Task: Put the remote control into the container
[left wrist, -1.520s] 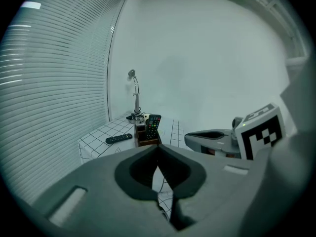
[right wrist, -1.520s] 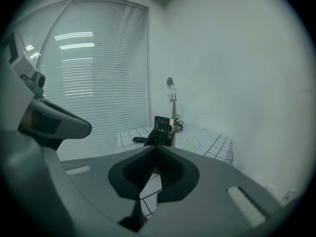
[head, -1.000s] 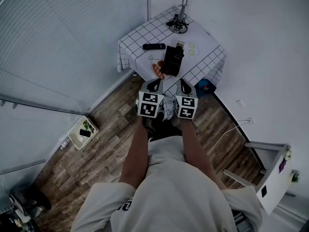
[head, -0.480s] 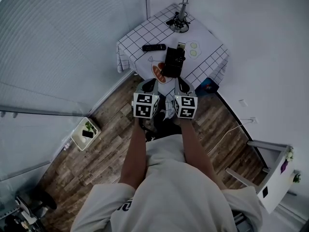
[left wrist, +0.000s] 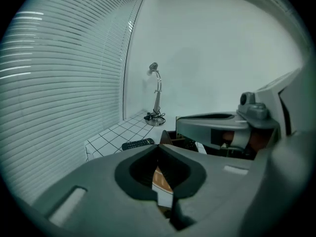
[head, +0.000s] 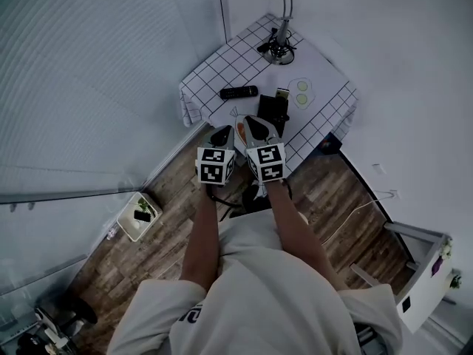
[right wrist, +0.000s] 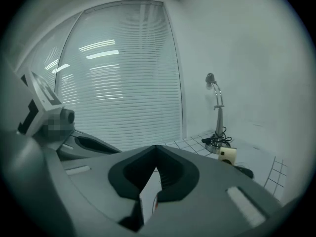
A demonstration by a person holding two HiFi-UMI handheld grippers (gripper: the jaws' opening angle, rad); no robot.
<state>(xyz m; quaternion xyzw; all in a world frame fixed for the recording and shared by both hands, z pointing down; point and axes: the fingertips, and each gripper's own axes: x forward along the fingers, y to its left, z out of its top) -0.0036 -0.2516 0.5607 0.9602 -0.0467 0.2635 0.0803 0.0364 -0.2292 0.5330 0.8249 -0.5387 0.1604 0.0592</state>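
Hardly any writing can be read.
On the person's pale shirt [head: 273, 294], toward 7 o'clock in the head view, a dark print [head: 192, 315] begins with what looks like a 2; the rest is lost in a fold. Near the centre, the cube [head: 213, 166] on the left gripper [head: 222, 134] and the cube [head: 267, 162] on the right gripper [head: 252, 125] carry black-and-white square markers, patterns rather than letters. Any print on the remote control [head: 239, 92] at 12 o'clock is too small to read.

Checked cloth tablecloth [head: 229, 65], matt black plastic remote control [head: 239, 92], shiny metal lamp [head: 279, 53] — grainy wood-plank floor [head: 148, 250]
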